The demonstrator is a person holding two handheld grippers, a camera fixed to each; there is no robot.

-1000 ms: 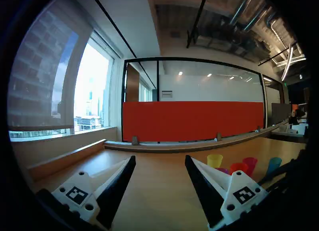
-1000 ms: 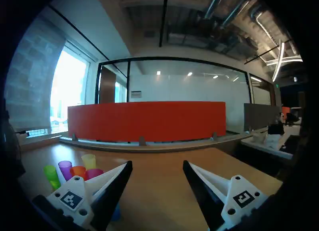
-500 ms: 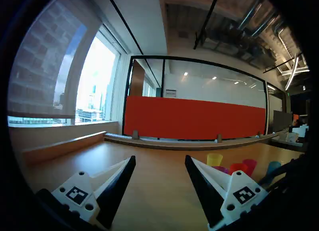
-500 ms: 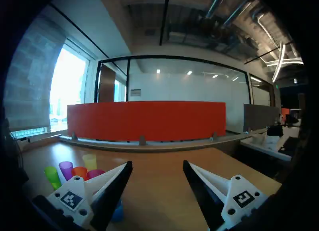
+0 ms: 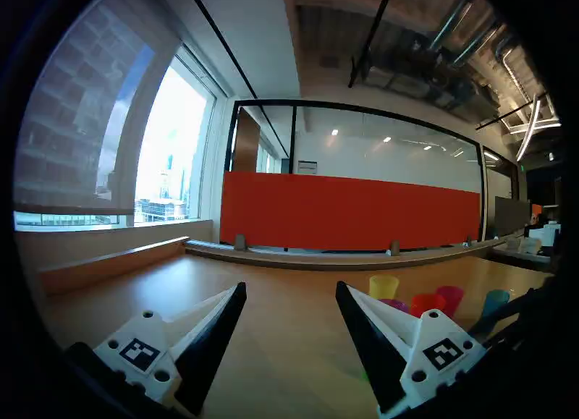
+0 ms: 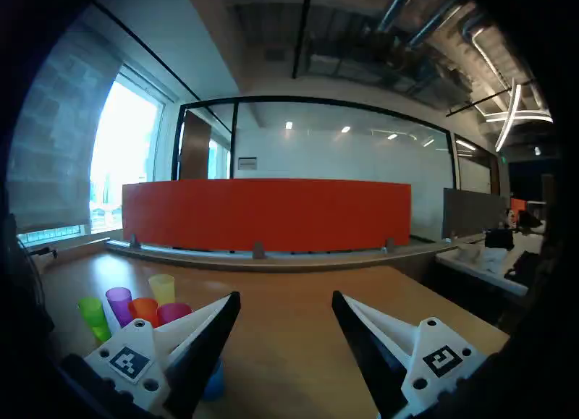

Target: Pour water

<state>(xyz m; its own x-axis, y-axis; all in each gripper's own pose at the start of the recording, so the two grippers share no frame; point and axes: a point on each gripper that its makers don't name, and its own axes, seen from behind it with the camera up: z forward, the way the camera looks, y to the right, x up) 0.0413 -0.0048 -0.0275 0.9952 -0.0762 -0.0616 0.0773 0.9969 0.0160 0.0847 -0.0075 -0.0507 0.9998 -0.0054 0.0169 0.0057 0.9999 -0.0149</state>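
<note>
A long wooden counter [image 6: 289,332] with a smooth, light-brown top carries everything here. On it stands a tight cluster of small plastic cups, all upright. In the right gripper view, a green cup [image 6: 92,314] is at the outer side, with a purple cup [image 6: 119,302] just beside it. Next come an orange cup [image 6: 145,309] and a pink cup [image 6: 174,312], and a yellow cup [image 6: 162,287] stands behind them. A blue cup [image 6: 214,379] sits nearer the camera, partly hidden. Along the far edge runs an orange divider panel [image 6: 264,215] on small grey brackets [image 6: 258,250]. In the left gripper view, a raised wooden ledge [image 5: 108,261] borders the counter on the window side.
</note>
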